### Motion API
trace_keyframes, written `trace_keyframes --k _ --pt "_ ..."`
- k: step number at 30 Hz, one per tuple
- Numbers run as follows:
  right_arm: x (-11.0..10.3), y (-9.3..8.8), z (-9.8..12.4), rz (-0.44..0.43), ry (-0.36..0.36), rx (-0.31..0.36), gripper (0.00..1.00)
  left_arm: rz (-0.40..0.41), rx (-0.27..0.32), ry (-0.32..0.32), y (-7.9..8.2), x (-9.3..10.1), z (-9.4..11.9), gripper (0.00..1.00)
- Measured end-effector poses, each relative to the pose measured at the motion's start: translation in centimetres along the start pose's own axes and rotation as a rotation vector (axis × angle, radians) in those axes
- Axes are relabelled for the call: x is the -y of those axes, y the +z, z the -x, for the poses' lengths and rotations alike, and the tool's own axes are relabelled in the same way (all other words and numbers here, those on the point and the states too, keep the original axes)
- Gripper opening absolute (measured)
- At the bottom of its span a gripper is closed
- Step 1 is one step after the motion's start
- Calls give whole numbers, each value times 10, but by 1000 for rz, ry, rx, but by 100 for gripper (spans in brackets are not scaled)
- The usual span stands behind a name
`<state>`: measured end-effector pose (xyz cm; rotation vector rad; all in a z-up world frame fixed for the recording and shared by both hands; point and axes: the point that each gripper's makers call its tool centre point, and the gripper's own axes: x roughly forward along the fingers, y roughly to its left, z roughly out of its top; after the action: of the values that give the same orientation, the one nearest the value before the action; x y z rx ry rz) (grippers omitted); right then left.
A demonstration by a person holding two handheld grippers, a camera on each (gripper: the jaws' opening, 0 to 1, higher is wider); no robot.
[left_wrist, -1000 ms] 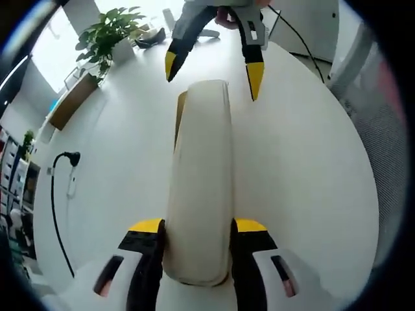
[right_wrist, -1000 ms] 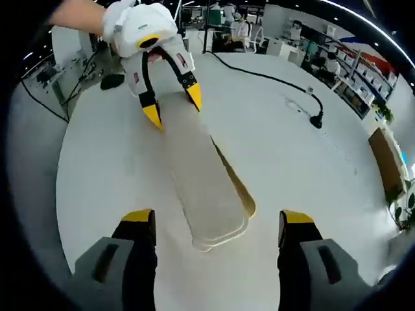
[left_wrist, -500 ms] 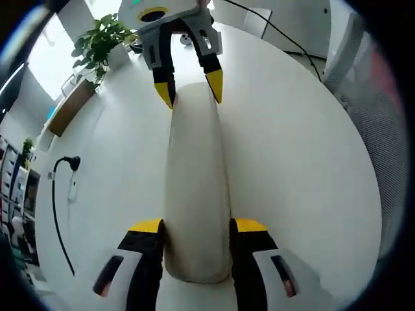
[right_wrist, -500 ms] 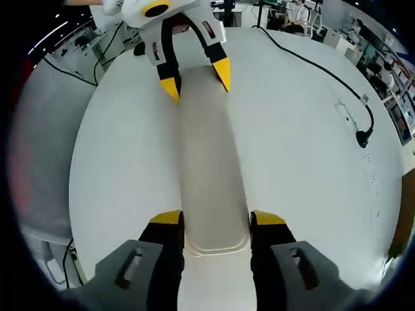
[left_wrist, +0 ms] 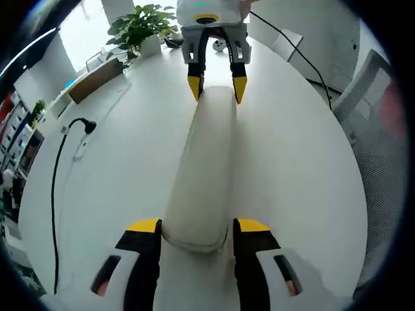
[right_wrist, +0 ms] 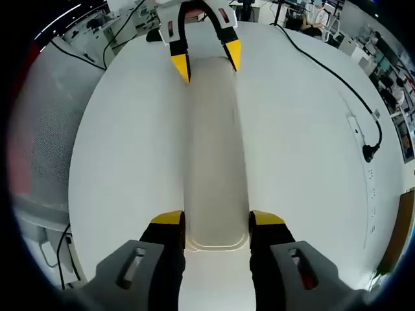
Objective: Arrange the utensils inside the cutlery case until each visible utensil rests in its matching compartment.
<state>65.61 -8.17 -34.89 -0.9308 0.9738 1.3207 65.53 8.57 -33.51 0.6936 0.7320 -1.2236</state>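
Notably, each claw (left_wrist: 194, 233) (right_wrist: 217, 227) pinches opposite ends of the cutlery case (left_wrist: 204, 168); a plant (left_wrist: 139, 26) appears leftward.

a plain cream cutlery case (left_wrist: 204, 175), yellow-tipped black jaws, a white table (left_wrist: 123, 168).

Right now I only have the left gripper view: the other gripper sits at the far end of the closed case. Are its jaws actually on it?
Observer: Yes. In the right gripper view the right gripper has both jaws pressed against the sides of the case.
Operator: What is behind my left gripper?
Observer: Past the left gripper and the far edge of the table, people sit at desks.
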Motion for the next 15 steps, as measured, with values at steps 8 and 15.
trace_keyframes --k 8,15 --pt "-8 0 2 0 37 6 36 283 137 15 2 -4 17 61" --pt "-4 3 -4 14 38 -9 37 457 98 -31 -10 15 16 57"
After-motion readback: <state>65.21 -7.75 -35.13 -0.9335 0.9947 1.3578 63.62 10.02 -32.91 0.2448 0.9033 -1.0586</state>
